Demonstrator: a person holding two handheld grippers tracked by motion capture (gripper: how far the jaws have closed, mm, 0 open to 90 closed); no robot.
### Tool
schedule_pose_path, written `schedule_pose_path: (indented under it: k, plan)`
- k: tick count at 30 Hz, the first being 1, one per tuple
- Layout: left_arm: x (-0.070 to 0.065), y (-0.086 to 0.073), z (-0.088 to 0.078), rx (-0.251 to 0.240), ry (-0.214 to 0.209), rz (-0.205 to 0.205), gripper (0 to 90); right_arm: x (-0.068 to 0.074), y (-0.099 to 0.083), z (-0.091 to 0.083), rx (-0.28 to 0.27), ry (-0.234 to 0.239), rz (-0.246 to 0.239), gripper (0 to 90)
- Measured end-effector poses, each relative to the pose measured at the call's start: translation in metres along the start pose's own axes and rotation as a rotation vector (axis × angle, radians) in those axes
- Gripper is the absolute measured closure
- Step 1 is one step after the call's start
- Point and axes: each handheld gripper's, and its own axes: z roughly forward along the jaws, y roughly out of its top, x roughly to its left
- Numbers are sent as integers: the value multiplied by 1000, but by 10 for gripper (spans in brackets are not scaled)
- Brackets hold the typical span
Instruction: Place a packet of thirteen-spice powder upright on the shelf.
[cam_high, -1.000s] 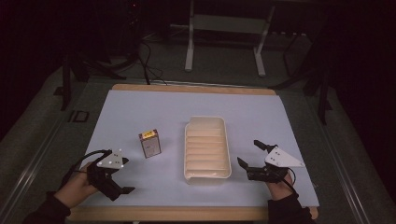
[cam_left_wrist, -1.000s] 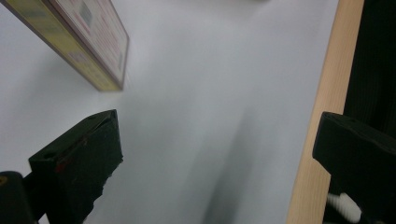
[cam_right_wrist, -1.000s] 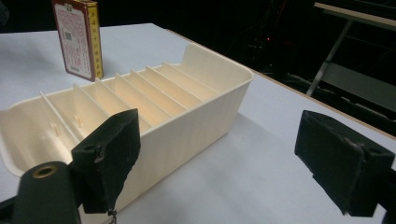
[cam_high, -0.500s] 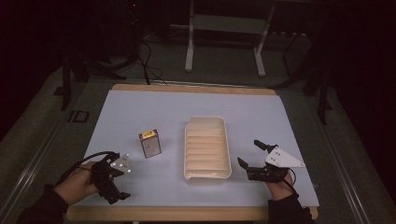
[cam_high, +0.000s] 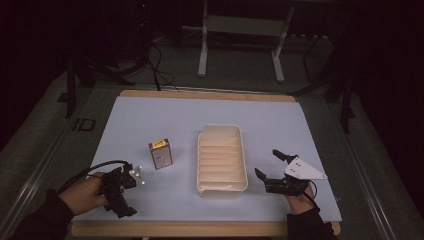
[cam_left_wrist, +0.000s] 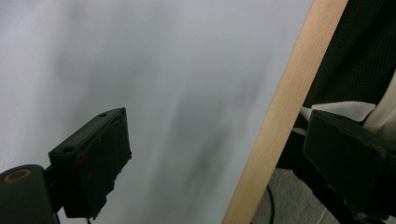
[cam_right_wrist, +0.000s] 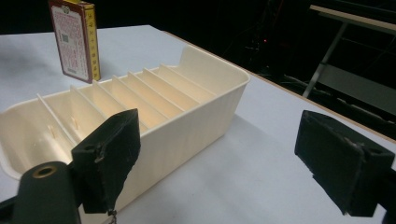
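A cream ribbed tray (cam_high: 220, 128) lies mid-table with nothing in it. To its left a small dark-red box (cam_high: 160, 153) with a yellow top stands upright. My right gripper (cam_high: 267, 163) rests open just right of the tray's near end. In the right gripper view its jaws (cam_right_wrist: 224, 149) stand wide apart with nothing between them, facing the tray's wall (cam_right_wrist: 196, 126) and the box (cam_right_wrist: 74, 37) behind it. My left gripper (cam_high: 122, 197) sits at the near left, open and turned toward the near edge. In the left gripper view it (cam_left_wrist: 219, 130) straddles the wooden table edge (cam_left_wrist: 280, 116).
A pale sheet (cam_high: 165, 115) covers the table, with a wooden strip (cam_high: 200, 229) along the near edge. A metal frame stand (cam_high: 240, 25) is on the floor beyond the far edge. Dark clothing (cam_left_wrist: 359, 51) shows past the edge in the left gripper view.
My left gripper has drawn back toward the near-left edge and turned to face it. The right gripper, tray and box have not moved.
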Motion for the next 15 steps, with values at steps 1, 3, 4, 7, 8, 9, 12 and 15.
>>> schedule_pose_path:
  k: [1,3,4,7,8,9,12,15]
  plan:
    - [0,1,-1,12,-3,-8,76,0,0,0,-1,0,0,143]
    - [0,4,-4,16,0,-36,72,0,0,-1,-2,-1,-2,143]
    - [0,4,-4,16,0,-36,46,0,0,-1,-3,-1,-1,143]
    - [1,8,-9,59,-10,-70,16,0,0,0,-1,-1,0,143]
    - [2,9,-10,71,-31,-84,15,0,0,0,-1,0,0,143]
    - [3,10,-11,78,-36,-83,15,0,0,0,-1,0,-1,143]
    - [5,12,-16,90,-49,-90,15,0,0,0,-2,-1,-2,143]
    - [9,15,-19,92,-58,-92,15,0,0,0,-2,-1,-2,143]
